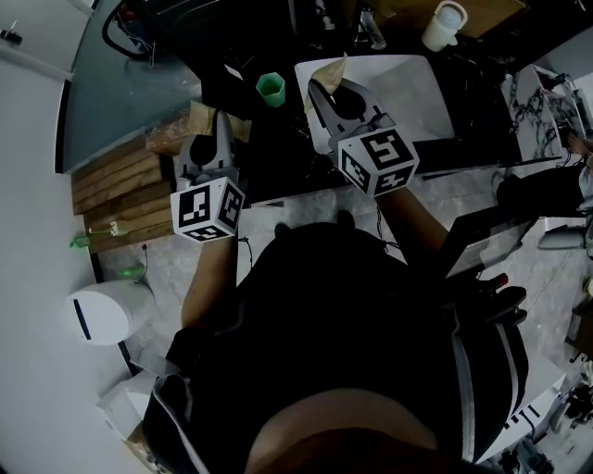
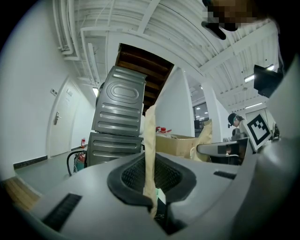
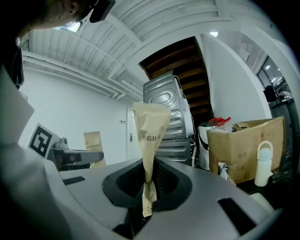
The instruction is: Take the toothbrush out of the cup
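Tan paper sits in both grippers, one piece each, two pieces in all. The left gripper [image 2: 151, 185] has its jaws drawn narrow and pinched on a thin paper strip [image 2: 150, 140], which stands upright and is seen edge-on; a small pale green scrap shows at the foot of the pinch, and what it is I cannot tell. The right gripper [image 3: 147, 187] is likewise nearly closed, clamped on the crumpled lower end of a paper bag [image 3: 151, 126] that flares wider at the top and carries some print. Each gripper bears one marker cube, two cubes altogether, and in the head view the pair are held side by side in front of the person's body, a little apart. One green cup [image 1: 270, 90] stands on the dark counter beyond and between the two grippers, touched by neither; whether the toothbrush is in it cannot be made out from above. Just right of the cup lies one white basin [image 1: 417, 102], with one white bottle [image 1: 443, 25] past its far edge. Two grey ribbed metal cabinets are stacked in the background, the upper cabinet [image 2: 123, 105] tilted on the lower cabinet [image 2: 115, 149]. One cardboard box [image 3: 248, 145] stands to their right.
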Demonstrator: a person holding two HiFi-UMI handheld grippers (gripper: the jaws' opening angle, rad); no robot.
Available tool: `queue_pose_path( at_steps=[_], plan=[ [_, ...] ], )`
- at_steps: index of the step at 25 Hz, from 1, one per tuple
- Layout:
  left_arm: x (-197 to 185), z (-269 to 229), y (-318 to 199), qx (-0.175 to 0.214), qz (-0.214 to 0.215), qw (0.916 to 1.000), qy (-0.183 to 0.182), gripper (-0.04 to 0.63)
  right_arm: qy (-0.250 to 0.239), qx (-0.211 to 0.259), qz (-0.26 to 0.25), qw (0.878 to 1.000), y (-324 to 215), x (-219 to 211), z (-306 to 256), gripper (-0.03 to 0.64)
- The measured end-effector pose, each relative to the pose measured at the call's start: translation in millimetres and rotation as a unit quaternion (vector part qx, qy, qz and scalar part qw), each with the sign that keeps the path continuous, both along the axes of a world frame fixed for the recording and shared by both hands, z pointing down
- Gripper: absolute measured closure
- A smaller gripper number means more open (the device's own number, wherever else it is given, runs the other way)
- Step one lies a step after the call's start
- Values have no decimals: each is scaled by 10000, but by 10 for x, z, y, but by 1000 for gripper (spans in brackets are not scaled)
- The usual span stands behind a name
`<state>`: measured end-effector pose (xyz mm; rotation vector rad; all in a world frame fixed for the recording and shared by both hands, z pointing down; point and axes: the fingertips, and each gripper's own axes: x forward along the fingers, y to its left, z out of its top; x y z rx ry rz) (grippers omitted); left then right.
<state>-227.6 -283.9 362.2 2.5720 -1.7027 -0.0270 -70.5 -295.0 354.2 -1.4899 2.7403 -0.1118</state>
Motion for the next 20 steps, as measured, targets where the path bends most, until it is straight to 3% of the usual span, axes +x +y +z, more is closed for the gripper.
queue_pose_path(
  at_steps=[20],
  plan=[
    [77, -103, -55, 42, 222, 9996, 164, 572, -47, -15, 24, 10000, -67, -64, 5, 572]
  ],
)
